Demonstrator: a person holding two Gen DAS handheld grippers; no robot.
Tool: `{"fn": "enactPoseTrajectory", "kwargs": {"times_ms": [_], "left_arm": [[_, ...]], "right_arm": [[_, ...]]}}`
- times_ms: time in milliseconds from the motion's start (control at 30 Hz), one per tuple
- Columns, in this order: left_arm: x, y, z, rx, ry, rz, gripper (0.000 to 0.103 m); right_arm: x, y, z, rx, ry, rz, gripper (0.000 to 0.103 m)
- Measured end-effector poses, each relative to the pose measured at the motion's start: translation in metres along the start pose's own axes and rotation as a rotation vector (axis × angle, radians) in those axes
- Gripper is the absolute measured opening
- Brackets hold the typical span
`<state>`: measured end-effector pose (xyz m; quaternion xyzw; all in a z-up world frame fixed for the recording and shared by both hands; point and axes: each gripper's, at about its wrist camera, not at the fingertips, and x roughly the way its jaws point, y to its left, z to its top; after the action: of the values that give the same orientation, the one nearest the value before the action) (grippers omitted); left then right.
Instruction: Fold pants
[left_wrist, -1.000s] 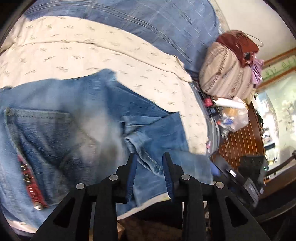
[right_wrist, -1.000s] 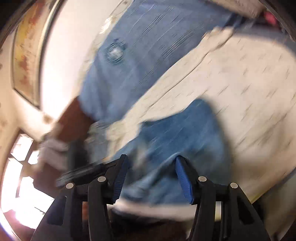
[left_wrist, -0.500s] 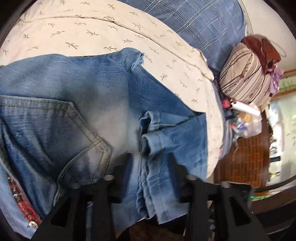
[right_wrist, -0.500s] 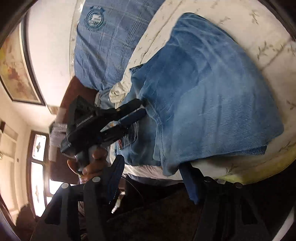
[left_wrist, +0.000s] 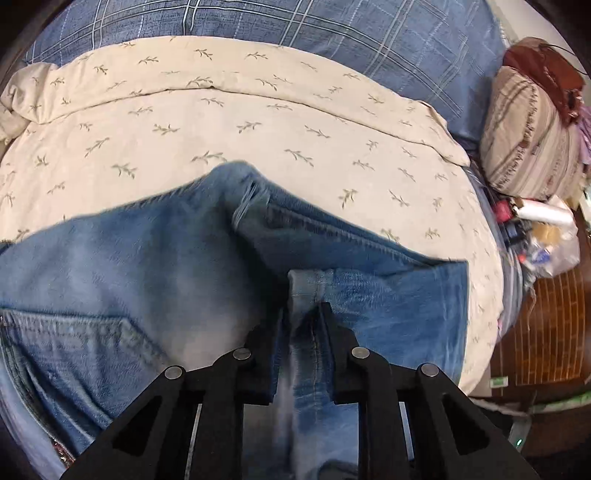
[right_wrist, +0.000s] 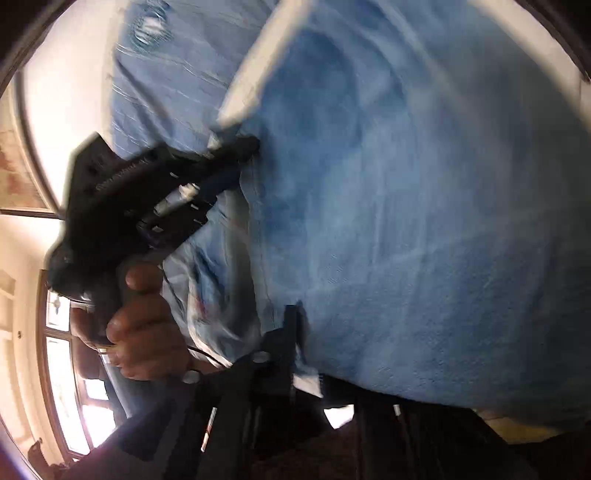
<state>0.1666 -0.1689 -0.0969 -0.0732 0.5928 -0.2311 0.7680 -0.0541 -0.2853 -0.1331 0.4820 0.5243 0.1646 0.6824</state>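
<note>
Blue jeans lie on a cream leaf-print sheet, a back pocket at the lower left. One leg is folded over, and its hem lies just ahead of my left gripper. That gripper's jaws are closing and pinch a ridge of denim. The right wrist view is blurred and mostly filled by the jeans. There my right gripper is closing at the denim's near edge, its right finger hidden under cloth. A hand holds the left gripper against the jeans' far edge.
A blue plaid blanket covers the bed beyond the sheet. A striped pillow and a brown bag sit at the right, above a plastic bag with small items and wooden flooring. A window shows at the lower left.
Both grippers have dropped onto the jeans and their jaws have narrowed. The left now pinches the denim by the folded leg hem; the right has closed at the near edge.
</note>
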Motion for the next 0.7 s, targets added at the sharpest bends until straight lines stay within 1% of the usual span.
{"fn": "enactPoseTrajectory", "kwargs": {"times_ms": [33, 67, 100, 133, 167, 200, 233, 267, 300, 333, 367, 400, 433, 467, 500, 533, 567, 600, 633, 667, 700], "left_arm": [[-0.005, 0.002, -0.003, 0.010, -0.013, -0.005, 0.021], [-0.010, 0.003, -0.006, 0.021, -0.028, 0.008, 0.021], [-0.015, 0.005, -0.007, 0.028, -0.039, 0.014, 0.020], [-0.022, 0.008, -0.008, 0.031, -0.057, 0.021, 0.020], [-0.027, 0.013, -0.009, 0.021, -0.072, 0.021, 0.020], [-0.036, 0.015, -0.012, 0.003, -0.084, 0.008, 0.020], [-0.043, 0.017, -0.015, -0.025, -0.089, -0.025, 0.021], [-0.054, 0.019, -0.021, -0.038, -0.088, -0.063, 0.021], [-0.058, 0.015, -0.026, -0.039, -0.083, -0.100, 0.022], [-0.060, 0.005, -0.030, -0.024, -0.078, -0.133, 0.024], [-0.060, -0.005, -0.036, -0.007, -0.073, -0.151, 0.025], [-0.059, -0.011, -0.040, 0.002, -0.064, -0.167, 0.027], [-0.054, -0.018, -0.046, 0.013, -0.046, -0.184, 0.027], [-0.043, -0.025, -0.053, 0.029, -0.016, -0.192, 0.028], [-0.028, -0.028, -0.056, 0.037, 0.013, -0.180, 0.028], [-0.013, -0.030, -0.061, 0.035, 0.045, -0.154, 0.027], [0.004, -0.030, -0.064, 0.029, 0.079, -0.136, 0.027], [0.013, -0.030, -0.068, 0.032, 0.075, -0.146, 0.019], [0.017, -0.032, -0.070, 0.050, 0.059, -0.160, 0.018], [0.018, -0.034, -0.070, 0.051, 0.062, -0.159, 0.017], [0.017, -0.033, -0.068, 0.041, 0.067, -0.164, 0.017]], "right_arm": [[-0.003, 0.004, -0.003, -0.020, 0.019, 0.008, 0.022], [-0.007, 0.010, -0.005, -0.039, 0.029, 0.006, 0.042], [-0.015, 0.017, -0.009, -0.066, 0.033, 0.002, 0.065], [-0.027, 0.026, -0.016, -0.106, 0.029, -0.010, 0.072], [-0.035, 0.033, -0.020, -0.134, 0.024, -0.011, 0.073], [-0.051, 0.043, -0.025, -0.176, -0.005, 0.011, 0.073], [-0.067, 0.049, -0.025, -0.200, -0.054, 0.040, 0.073], [-0.085, 0.054, -0.023, -0.220, -0.132, 0.071, 0.073], [-0.103, 0.058, -0.018, -0.236, -0.226, 0.080, 0.073], [-0.119, 0.062, -0.012, -0.266, -0.325, 0.040, 0.072], [-0.126, 0.064, -0.006, -0.292, -0.389, -0.047, 0.069], [-0.127, 0.065, 0.003, -0.315, -0.433, -0.160, 0.063], [-0.123, 0.066, 0.010, -0.325, -0.443, -0.189, 0.058], [-0.119, 0.063, 0.018, -0.325, -0.446, -0.194, 0.049], [-0.111, 0.051, 0.027, -0.306, -0.443, -0.222, 0.047], [-0.104, 0.039, 0.033, -0.284, -0.429, -0.264, 0.048], [-0.091, 0.021, 0.040, -0.246, -0.396, -0.324, 0.044], [-0.080, 0.006, 0.042, -0.222, -0.371, -0.336, 0.041], [-0.079, 0.004, 0.038, -0.235, -0.407, -0.323, 0.040], [-0.080, 0.007, 0.033, -0.253, -0.427, -0.321, 0.040], [-0.080, 0.009, 0.030, -0.259, -0.418, -0.337, 0.039]]}}
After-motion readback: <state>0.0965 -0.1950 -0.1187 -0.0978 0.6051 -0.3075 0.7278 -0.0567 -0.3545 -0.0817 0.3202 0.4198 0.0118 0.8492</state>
